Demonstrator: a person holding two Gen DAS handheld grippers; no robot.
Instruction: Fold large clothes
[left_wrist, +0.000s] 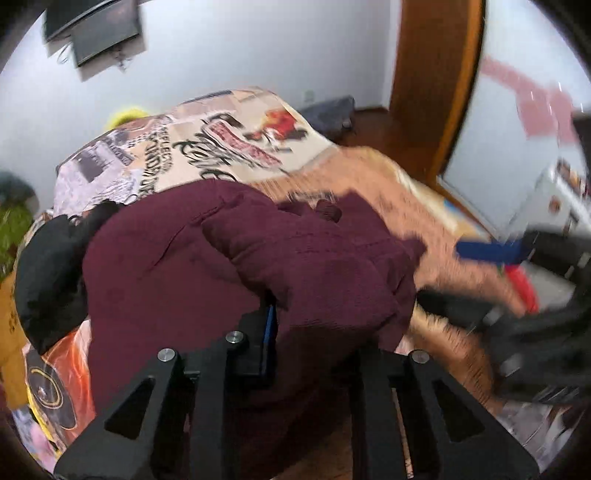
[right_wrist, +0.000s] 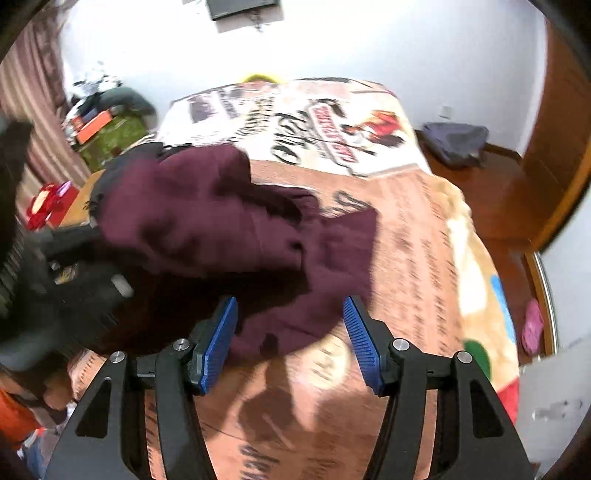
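A large maroon garment (left_wrist: 207, 266) with a black lining lies bunched on the bed. My left gripper (left_wrist: 306, 332) is shut on its near edge; the cloth drapes over the fingers and hides the right one. In the right wrist view the same maroon garment (right_wrist: 221, 221) lies ahead, blurred. My right gripper (right_wrist: 290, 336) is open and empty, its blue pads (right_wrist: 218, 343) just above the garment's near hem. The right gripper also shows in the left wrist view (left_wrist: 491, 254), blurred, at the right. The left gripper shows at the left of the right wrist view (right_wrist: 66, 273), blurred.
The bed carries a printed blanket (right_wrist: 424, 258) in brown and cream. A black garment (left_wrist: 48, 280) and a yellow one lie at the bed's left. Wooden floor (right_wrist: 491, 199), a dark bag (right_wrist: 454, 142) and a wooden door stand to the right. A cluttered table stands far left.
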